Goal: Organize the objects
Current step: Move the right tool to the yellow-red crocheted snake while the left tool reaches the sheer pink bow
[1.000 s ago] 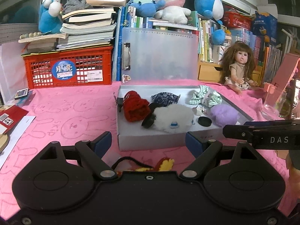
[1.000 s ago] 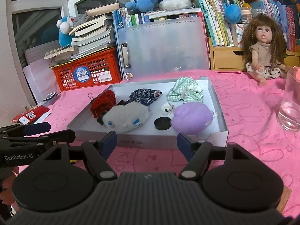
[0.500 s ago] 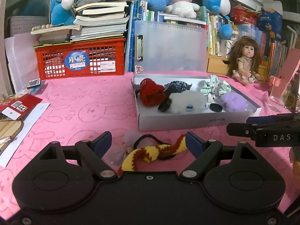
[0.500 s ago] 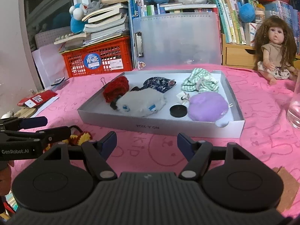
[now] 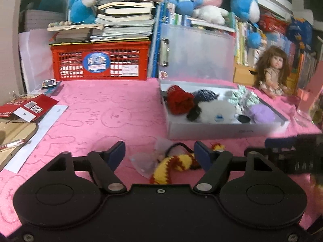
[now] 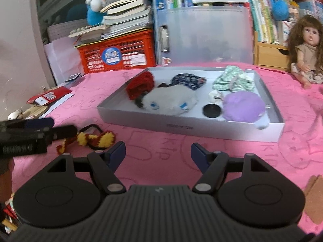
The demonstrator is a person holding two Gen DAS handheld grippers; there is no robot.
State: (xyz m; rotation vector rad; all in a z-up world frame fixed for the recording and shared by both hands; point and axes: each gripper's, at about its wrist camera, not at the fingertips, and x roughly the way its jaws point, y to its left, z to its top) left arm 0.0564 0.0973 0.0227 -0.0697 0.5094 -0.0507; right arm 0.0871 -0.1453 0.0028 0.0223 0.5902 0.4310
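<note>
A pink tablecloth [image 5: 113, 109] printed with rabbit outlines covers the table, backed by a red crate [image 5: 99, 62] stacked with books, a frosted plastic case [image 6: 203, 34] and shelves topped with soft toys. On the cloth sits a shallow white box [image 6: 181, 127], already filled with a red knitted piece [image 6: 141, 84], a white fluffy toy [image 6: 171, 100], a purple fluffy ball [image 6: 242, 106], a dark patterned cloth [image 6: 187, 78], a green striped cloth [image 6: 234, 79] and a small black disc [image 6: 211, 111]. A doll [image 6: 306, 50] with long brown hair sits on the cloth to the right of the box. In front of the box, outside it, lies a yellow-and-red striped knitted band [image 5: 173, 165] on a black cord, next to a scrap of clear plastic [image 5: 145, 161]. The left gripper [image 5: 159, 153] hangs low over this band with its jaws closing; the band lies between the blue fingers [image 5: 117, 153], which do not yet press on it. The right gripper [image 6: 158, 153] stands just beside it over bare cloth, jaws wide apart and empty.
</note>
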